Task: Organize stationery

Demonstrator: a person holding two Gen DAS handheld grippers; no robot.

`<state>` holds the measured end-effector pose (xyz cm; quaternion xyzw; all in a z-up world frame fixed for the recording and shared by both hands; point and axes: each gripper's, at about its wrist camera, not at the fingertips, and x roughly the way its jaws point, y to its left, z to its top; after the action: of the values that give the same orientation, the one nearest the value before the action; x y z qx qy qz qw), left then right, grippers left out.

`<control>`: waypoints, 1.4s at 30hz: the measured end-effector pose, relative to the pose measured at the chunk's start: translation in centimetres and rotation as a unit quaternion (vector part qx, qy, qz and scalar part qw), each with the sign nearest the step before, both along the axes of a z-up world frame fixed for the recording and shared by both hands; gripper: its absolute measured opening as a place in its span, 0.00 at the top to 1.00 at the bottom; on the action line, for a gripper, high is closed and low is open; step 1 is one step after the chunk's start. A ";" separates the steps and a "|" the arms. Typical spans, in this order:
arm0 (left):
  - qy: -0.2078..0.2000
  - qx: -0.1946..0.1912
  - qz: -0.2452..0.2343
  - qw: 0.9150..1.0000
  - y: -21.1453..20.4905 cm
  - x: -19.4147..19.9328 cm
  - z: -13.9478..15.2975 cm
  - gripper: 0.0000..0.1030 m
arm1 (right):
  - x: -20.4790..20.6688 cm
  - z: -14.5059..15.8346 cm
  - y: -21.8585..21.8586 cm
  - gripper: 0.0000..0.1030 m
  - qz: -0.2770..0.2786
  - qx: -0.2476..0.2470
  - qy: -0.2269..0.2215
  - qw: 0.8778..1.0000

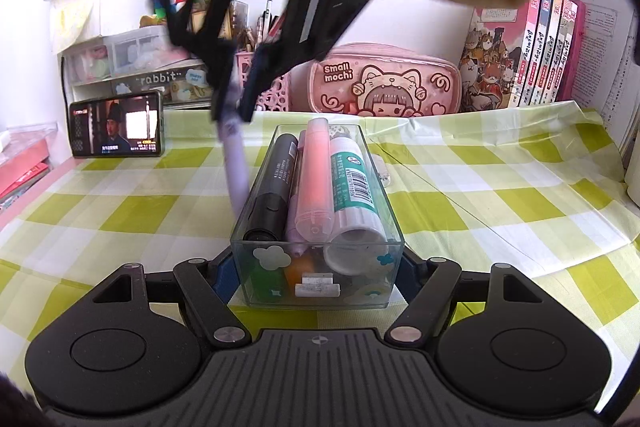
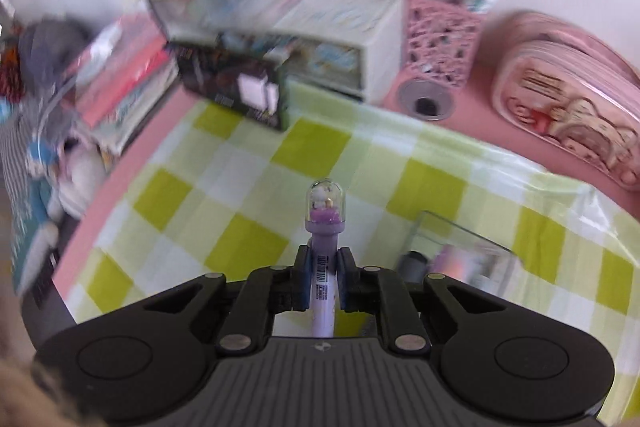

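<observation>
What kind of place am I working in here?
Most likely a child's or student's study desk at home: a checked tablecloth, a pink cat pencil case, a row of books and a pink pen holder along the wall.

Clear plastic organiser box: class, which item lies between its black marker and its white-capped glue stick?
In the left wrist view, a pink highlighter lies between the black marker and the glue stick, inside the clear plastic organiser box.

Left claw (image 1: pixel 316 267) grips clear box (image 1: pixel 316 279); blurred right claw (image 1: pixel 234 107) apparently holds purple pen (image 1: pixel 236 163).
</observation>
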<state>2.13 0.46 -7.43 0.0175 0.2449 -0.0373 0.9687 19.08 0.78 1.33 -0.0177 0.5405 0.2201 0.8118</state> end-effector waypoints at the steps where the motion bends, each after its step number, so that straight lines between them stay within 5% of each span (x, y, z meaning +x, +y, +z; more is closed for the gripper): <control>1: 0.000 0.000 0.000 1.000 0.0 0.0 0.0 0.30 | 0.0 0.4 -1.2 0.84 -0.017 0.019 0.004 1.000; 12: -0.001 0.003 0.001 1.000 -0.2 0.0 -0.1 0.30 | -0.4 3.3 -6.5 0.84 -0.044 0.137 0.013 0.989; 25: -0.001 0.003 0.001 1.000 -0.2 0.0 -0.1 0.30 | -1.0 0.4 -6.6 0.84 -0.014 0.096 0.042 0.994; 34: -0.001 0.003 0.001 1.000 -0.1 0.0 -0.1 0.30 | -1.4 -0.6 -6.6 0.82 -0.007 0.049 0.017 0.999; 42: -0.001 0.003 0.001 1.000 -0.1 0.0 -0.1 0.30 | -0.4 -1.4 -10.7 0.76 -0.083 0.058 -0.008 0.995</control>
<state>2.14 0.37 -7.53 0.0199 0.2437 -0.0356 0.9690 18.68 -9.89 -0.09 0.0728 0.5203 0.1825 0.8311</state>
